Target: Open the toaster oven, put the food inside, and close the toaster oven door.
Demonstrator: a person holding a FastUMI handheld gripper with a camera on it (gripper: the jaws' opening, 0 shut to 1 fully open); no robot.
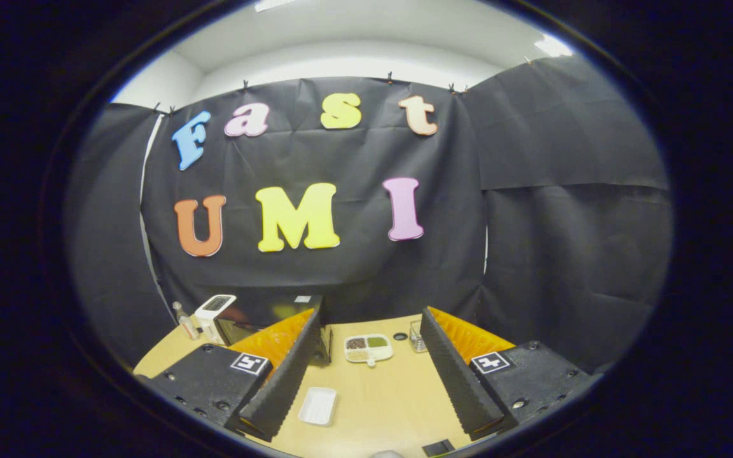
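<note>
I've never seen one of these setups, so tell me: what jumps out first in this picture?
The claw comes first: its two ridged fingers stand wide open over a wooden table, holding nothing. Between and beyond them sits a divided food tray, with an empty white tray closer in. The dark toaster oven stands beyond the finger beside the white tray, against the black cloth wall.

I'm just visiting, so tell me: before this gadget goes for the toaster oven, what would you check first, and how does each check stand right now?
1. Hand-held gripper open: ok, fingers spread wide with nothing between them.
2. Toaster oven located: ok, a dark box beyond the left finger, partly hidden by it.
3. Oven door shut or open: cannot tell; the finger covers it.
4. Food located: ok, a divided food tray sits on the wooden table ahead of the fingers.
5. Path clear: ok; a white empty tray lies nearer, beside the left finger.
</note>
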